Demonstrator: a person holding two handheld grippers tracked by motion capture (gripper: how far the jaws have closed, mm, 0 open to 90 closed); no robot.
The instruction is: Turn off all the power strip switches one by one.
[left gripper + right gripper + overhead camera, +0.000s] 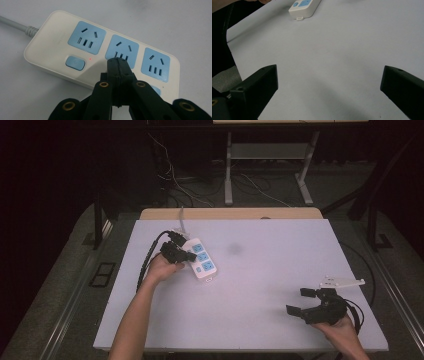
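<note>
Your left gripper (117, 61) has its jaws clenched together with nothing between them, tips resting at the middle switch of the white power strip (57, 47), which lies on the table (260, 285) toward its far left. Your right gripper (303, 301) hovers, jaws spread wide and empty, near the right front corner.

You get an evenly lit pale grey worktop (260, 285) under overhead light; the high view's edges fall dark, and the near black claws blur at the frame bottoms.

White power strip (201, 258) flat on table
</note>
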